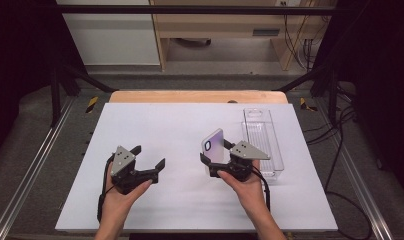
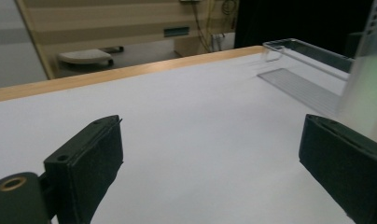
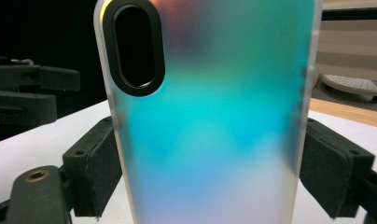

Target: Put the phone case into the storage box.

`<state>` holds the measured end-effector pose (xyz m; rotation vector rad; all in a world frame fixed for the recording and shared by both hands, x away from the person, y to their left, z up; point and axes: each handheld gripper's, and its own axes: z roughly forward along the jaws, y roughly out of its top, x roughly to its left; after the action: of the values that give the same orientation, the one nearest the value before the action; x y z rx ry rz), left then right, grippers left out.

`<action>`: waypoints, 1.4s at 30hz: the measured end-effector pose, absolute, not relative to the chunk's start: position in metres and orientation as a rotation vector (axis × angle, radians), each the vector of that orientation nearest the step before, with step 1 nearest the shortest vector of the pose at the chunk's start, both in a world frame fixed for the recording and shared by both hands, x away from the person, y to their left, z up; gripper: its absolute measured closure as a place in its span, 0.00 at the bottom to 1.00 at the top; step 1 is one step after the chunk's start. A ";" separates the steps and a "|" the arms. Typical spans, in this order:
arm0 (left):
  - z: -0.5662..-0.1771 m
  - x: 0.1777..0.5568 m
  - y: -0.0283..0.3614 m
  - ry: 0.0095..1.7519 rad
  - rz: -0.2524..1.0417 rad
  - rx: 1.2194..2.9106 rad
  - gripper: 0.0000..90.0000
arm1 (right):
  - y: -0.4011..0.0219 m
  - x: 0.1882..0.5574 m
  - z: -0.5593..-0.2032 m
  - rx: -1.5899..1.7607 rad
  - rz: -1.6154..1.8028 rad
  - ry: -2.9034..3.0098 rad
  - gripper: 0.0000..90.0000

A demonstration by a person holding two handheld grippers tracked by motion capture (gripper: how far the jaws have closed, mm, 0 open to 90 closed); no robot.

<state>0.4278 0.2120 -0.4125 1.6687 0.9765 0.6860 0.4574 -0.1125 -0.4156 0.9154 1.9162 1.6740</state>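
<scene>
Right tool (image 1: 216,165) clamps an upright iridescent phone case (image 1: 213,147) by its side edges; left tool (image 1: 151,159) stands wide open, empty, on the white bench (image 1: 165,125).

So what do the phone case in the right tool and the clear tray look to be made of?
Phone case: likely frosted, translucent plastic, matte; teal-to-violet sheen, black camera cutout rim. Clear tray: seemingly transparent hard plastic, glossy; the white table shows through its ribbed floor.
</scene>
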 end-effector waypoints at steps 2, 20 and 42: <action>-0.417 0.428 0.217 0.984 0.720 1.664 0.06 | -0.113 0.457 -0.415 0.922 1.673 1.913 0.18; -0.455 0.434 0.262 0.990 0.784 1.569 0.04 | -0.088 0.453 -0.408 0.900 1.622 1.887 0.18; -0.461 0.425 0.283 1.036 0.772 1.521 0.03 | -0.111 0.488 -0.353 1.012 1.517 1.822 0.18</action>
<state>0.4252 0.2828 -0.4610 1.5211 1.0359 0.7716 0.4884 -0.1108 -0.3534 1.0124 1.8217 1.5174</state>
